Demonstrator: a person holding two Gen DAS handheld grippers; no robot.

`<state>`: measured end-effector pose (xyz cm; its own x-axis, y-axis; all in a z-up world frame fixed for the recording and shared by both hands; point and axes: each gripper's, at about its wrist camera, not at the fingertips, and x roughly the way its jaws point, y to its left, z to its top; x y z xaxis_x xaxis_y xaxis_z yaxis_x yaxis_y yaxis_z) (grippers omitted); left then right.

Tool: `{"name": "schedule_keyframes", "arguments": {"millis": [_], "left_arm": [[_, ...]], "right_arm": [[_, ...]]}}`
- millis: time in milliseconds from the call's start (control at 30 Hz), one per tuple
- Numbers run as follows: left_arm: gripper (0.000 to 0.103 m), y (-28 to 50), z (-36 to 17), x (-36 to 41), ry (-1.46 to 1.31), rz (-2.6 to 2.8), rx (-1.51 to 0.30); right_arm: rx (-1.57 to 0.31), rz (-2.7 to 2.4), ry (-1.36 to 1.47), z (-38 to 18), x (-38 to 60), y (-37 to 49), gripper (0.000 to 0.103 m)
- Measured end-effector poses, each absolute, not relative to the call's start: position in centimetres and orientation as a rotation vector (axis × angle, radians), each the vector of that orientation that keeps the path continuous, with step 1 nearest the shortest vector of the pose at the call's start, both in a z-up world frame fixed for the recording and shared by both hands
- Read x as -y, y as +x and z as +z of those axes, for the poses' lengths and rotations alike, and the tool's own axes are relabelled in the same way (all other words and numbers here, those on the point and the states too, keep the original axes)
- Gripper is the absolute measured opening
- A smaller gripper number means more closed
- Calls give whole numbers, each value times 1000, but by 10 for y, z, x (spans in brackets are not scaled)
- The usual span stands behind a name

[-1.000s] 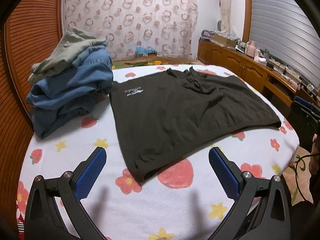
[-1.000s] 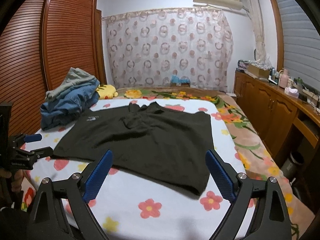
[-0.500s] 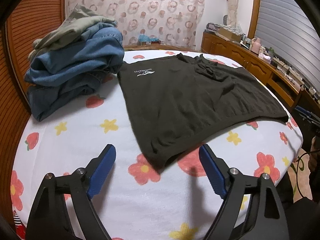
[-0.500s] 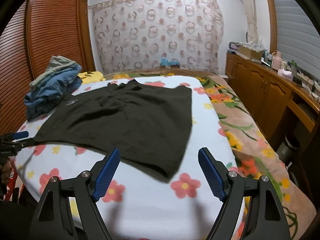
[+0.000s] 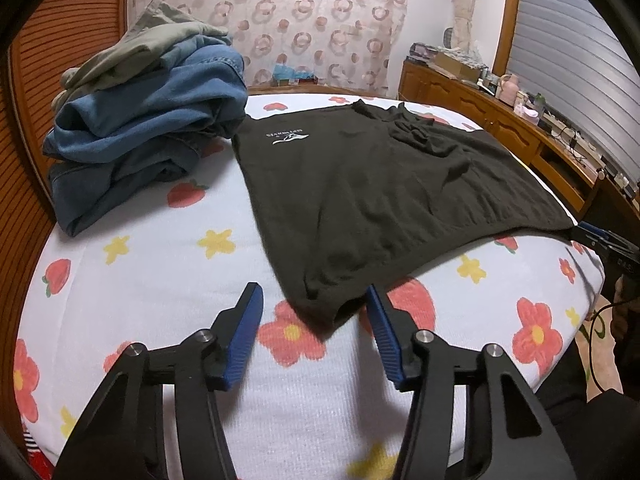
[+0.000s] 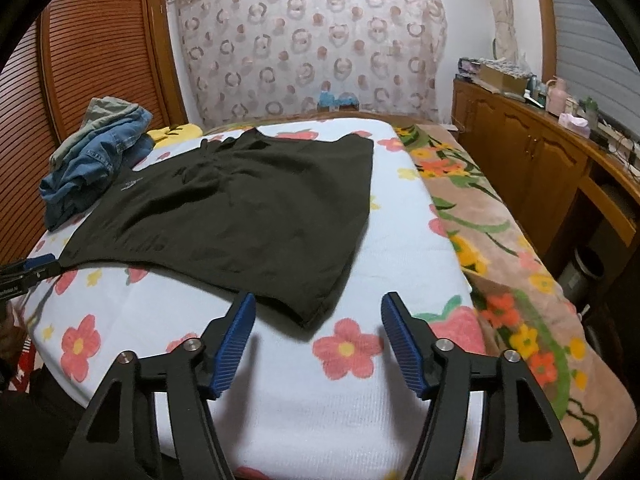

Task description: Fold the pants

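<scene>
**Both claws spread over the near corners of the pants**

My left claw [image 5: 312, 300] is open wide, nothing in it. Its blue pads straddle the near corner of the dark pants [image 5: 380, 188], low centre of the left view; I can't tell whether the right-hand pad touches the hem. My right claw [image 6: 316, 312] is open about as wide, empty, with the other near corner just ahead of it, between the pads.

The pants lie flat mid-frame on a white blanket [image 5: 132, 292] printed with flowers and strawberries, white logo toward the upper left. A pile of jeans [image 5: 148, 132] sits on the blanket in the upper left, touching the pants' far edge.

Room: slatted wooden wardrobe [image 6: 96, 60] on the left, ring-patterned curtain [image 6: 320, 40] across the top, wooden cabinets [image 6: 540, 152] with clutter along the right. A second floral blanket [image 6: 500, 240] covers the bed's right side.
</scene>
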<state>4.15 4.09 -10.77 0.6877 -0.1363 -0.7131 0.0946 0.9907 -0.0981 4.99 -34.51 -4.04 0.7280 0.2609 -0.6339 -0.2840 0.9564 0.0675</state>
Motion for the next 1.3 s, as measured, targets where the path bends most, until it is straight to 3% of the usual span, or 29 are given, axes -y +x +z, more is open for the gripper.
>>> {"name": "schedule_keyframes", "arguments": {"millis": [100, 267, 367, 600, 1300], "left_arm": [[47, 42, -107, -41, -55, -136, -800], [28, 43, -107, -39, -46, -154, -795], [22, 42, -106, -37, -38, -161, -794], [15, 36, -98, -38, -33, -176, -771], [14, 4, -59, -28, -43, -252, -707]], "right_arm": [[-706, 305, -44, -39, 343, 50, 51], [-709, 313, -49, -35, 344, 47, 19], [-702, 322, -64, -35, 346, 48, 13], [-683, 336, -64, -30, 354, 49, 7], [-649, 346, -80, -8, 369, 26, 5]]}}
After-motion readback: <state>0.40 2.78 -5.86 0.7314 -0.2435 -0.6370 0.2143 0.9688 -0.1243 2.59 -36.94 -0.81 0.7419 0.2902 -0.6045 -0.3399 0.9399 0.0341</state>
